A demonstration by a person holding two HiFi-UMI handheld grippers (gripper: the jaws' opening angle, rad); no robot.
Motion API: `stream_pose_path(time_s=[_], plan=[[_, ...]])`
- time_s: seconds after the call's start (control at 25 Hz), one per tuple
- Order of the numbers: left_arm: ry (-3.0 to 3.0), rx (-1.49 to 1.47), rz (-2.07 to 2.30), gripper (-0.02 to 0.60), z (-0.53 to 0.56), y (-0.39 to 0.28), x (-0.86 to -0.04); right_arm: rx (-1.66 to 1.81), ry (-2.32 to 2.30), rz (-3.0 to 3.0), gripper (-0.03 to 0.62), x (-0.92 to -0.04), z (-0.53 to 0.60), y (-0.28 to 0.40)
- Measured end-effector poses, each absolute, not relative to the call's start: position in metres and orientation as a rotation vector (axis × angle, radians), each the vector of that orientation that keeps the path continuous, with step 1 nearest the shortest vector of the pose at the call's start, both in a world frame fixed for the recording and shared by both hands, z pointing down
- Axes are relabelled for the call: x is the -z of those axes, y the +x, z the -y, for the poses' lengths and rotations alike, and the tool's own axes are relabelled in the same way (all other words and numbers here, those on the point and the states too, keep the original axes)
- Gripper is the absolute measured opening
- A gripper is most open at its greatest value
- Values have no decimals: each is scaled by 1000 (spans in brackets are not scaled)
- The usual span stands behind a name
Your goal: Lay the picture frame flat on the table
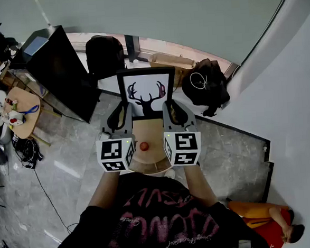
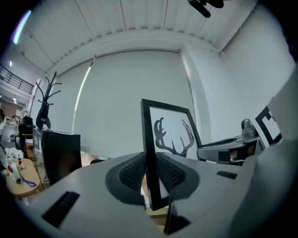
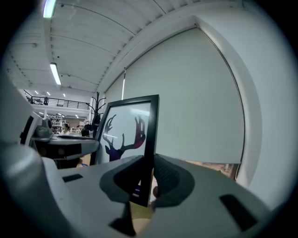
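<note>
The picture frame (image 1: 146, 91) stands upright over the far part of a small round wooden worktop (image 1: 147, 131), its deer-antler print facing the person. I cannot tell whether its bottom edge rests on the wood. The left gripper (image 1: 123, 111) is clamped on the frame's left edge. In the left gripper view both ribbed pads press the black moulding just above the lower corner (image 2: 150, 175). The right gripper (image 1: 171, 108) is likewise clenched on the right edge, with the moulding pinched between its pads in the right gripper view (image 3: 146, 179). A red ball (image 1: 144, 146) lies on the worktop on the near side of the frame, between the two grippers and apart from both. Beyond the frame, on the grey floor (image 1: 68, 169), are a black backpack (image 1: 105, 54) at far left and a cardboard box (image 1: 167, 61) behind the frame's top. A black bag (image 1: 208, 86) with a white cord on it lies to the right. A large black panel (image 1: 56, 72) stands at the left, and further left a side table (image 1: 22, 111) carries small toys. A person in orange (image 1: 265, 218) is low down at the near right.
</note>
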State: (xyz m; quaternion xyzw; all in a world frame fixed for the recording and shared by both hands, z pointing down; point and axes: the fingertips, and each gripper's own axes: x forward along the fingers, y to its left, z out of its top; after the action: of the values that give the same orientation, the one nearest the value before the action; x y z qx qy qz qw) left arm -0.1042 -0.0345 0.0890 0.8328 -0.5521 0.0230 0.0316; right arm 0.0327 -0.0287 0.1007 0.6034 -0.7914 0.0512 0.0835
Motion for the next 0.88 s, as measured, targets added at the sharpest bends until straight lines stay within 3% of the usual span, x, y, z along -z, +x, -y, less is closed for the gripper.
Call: stream_pose_path(time_s=[0.88], plan=[[2561,-51,1722,71,33,-106,-80,-119,1777,2383,83,-93,28,31]])
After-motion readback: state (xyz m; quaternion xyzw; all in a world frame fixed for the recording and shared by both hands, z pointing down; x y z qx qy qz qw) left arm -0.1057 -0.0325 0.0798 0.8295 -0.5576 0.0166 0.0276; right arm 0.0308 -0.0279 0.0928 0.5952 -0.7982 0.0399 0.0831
